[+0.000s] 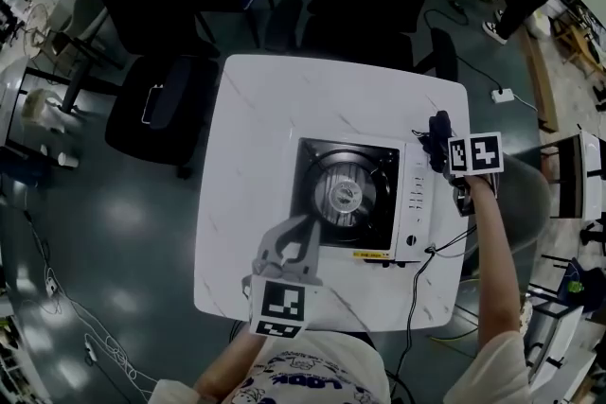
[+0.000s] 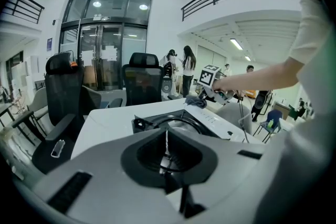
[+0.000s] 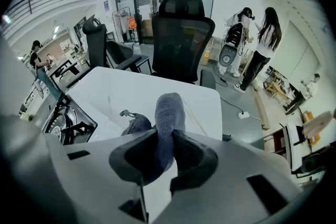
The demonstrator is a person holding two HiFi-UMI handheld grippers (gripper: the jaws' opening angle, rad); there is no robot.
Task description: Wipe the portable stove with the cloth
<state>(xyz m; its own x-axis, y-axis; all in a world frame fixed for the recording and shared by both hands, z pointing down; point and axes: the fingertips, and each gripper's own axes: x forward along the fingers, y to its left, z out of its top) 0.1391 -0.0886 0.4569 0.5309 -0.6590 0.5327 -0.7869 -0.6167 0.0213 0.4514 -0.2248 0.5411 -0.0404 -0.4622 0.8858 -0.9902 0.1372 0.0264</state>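
Note:
The portable stove (image 1: 355, 196), white with a black burner well, sits right of centre on the white marble table (image 1: 256, 128). My right gripper (image 1: 437, 145) is shut on a dark grey-blue cloth (image 1: 438, 130) just past the stove's far right corner, by the control panel. In the right gripper view the cloth (image 3: 168, 113) stands up out of the shut jaws of my right gripper (image 3: 157, 141), with the stove (image 3: 68, 123) off to the left. My left gripper (image 1: 295, 232) hovers at the stove's near left corner. Its jaws (image 2: 167, 136) are shut on nothing, facing the stove (image 2: 173, 122).
Black office chairs (image 1: 161, 24) stand behind and left of the table. A cable (image 1: 417, 284) hangs off the table's near right edge. A power strip (image 1: 502, 95) lies on the floor. People (image 3: 262, 44) stand further back.

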